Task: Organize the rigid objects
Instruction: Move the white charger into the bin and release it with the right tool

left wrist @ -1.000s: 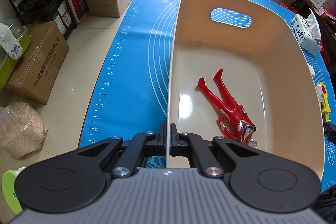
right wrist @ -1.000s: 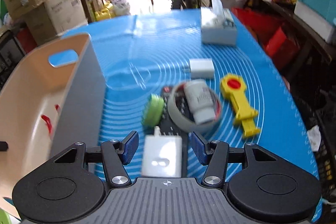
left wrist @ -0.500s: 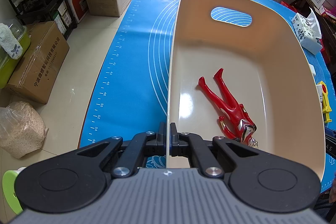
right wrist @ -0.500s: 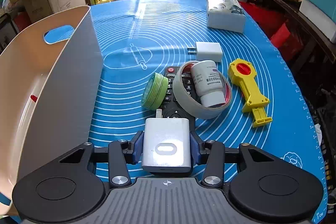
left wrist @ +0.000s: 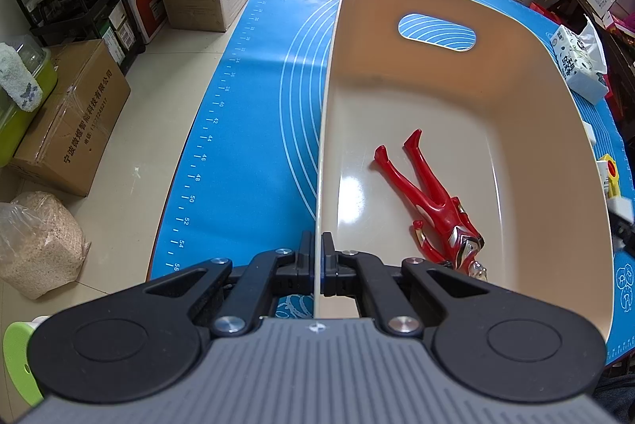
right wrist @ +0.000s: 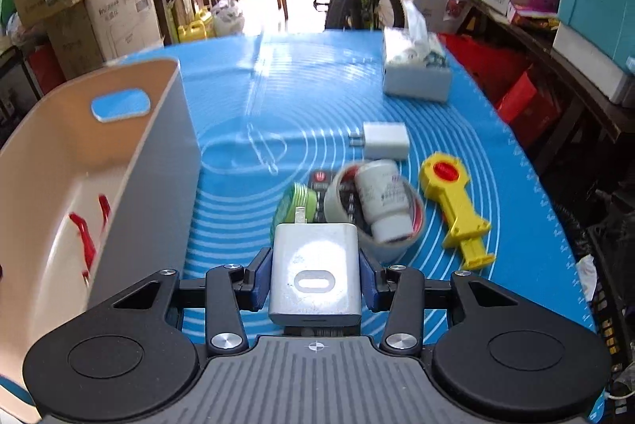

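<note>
The left gripper [left wrist: 317, 257] is clenched on the near rim of one beige bin [left wrist: 516, 114], fingers pinching the thin wall from both sides, atop a blue mat [left wrist: 254, 130]. One red toy figure [left wrist: 430, 199] lies face-down on the bin floor w/ legs pointing toward the far handle cutout. The right gripper [right wrist: 315, 279] grasps one silver-white charger [right wrist: 315, 273] between its blue pads, prongs pointing away, held above the mat just right of the bin [right wrist: 119, 162]. Loose items on the mat, counted from the right wrist view: one green tape roll [right wrist: 295, 205], one grey tape ring [right wrist: 349, 193] w/ one white pill bottle [right wrist: 383, 201] lying inside it, one black remote [right wrist: 320, 182] partly under both, one small white plug adapter [right wrist: 385, 140], one yellow toy paddle [right wrist: 454, 203] w/ a red button. One tissue pack [right wrist: 416, 66] sits farther back near the mat's right edge. Approx. two bikes in the bkgd; count uncertain because of blur.
</note>
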Available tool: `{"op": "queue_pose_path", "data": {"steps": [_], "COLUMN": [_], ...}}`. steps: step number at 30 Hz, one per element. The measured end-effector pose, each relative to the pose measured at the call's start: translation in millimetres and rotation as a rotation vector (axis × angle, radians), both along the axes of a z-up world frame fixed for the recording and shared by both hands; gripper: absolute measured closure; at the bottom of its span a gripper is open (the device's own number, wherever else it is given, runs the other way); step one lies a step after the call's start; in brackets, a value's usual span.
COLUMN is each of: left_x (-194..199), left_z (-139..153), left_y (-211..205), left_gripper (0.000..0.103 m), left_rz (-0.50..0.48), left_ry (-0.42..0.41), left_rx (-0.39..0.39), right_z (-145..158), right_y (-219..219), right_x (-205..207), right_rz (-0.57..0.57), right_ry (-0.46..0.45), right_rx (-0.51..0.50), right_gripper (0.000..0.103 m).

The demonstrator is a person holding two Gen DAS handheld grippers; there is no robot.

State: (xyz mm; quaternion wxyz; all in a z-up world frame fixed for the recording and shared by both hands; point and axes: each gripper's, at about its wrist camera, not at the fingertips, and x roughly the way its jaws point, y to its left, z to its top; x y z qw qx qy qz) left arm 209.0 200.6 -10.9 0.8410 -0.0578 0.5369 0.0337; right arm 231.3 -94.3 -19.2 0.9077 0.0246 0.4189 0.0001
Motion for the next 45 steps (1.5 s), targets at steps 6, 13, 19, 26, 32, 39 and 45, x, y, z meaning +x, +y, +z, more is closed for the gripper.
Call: {"op": "queue_pose_path", "data": {"steps": [6, 13, 19, 26, 32, 39, 45], "left_x": [0, 0, 0, -1, 0, 0, 0], "left_z": [0, -1, -1, -1, -1, -1, -1], "left_y": [0, 0, -1, -1, 0, 0, -1], "left_gripper": [0.099, 0.099, 0.099, 0.099, 0.099, 0.099, 0.099], "left_rz": [0.0, 0.001, 0.001, 0.0, 0.0, 0.0, -0.001], "left_ry": [0.0, 0.0, 0.001, 0.0, 0.001, 0.001, 0.0], "left_rx": [0.001, -0.004, -0.003, -0.004, -0.003, -0.003, -0.003], "right_z": [27, 58, 65, 51, 30, 6, -11], "right_y": [9, 39, 81, 119, 148, 170, 174], "right_x": [0, 10, 23, 27, 35, 41, 51], "right_rz": [0.03, 0.087, 0.194, 0.269, 0.322, 0.364, 0.373], "right_ry": [-0.073, -0.157, -0.176, -0.117, -0.036, 0.045, 0.169], "right_rx": [0.014, 0.026, 0.009, 0.011, 0.003, -0.035, -0.054], "right_gripper": [0.053, 0.053, 0.053, 0.053, 0.053, 0.053, 0.053]}}
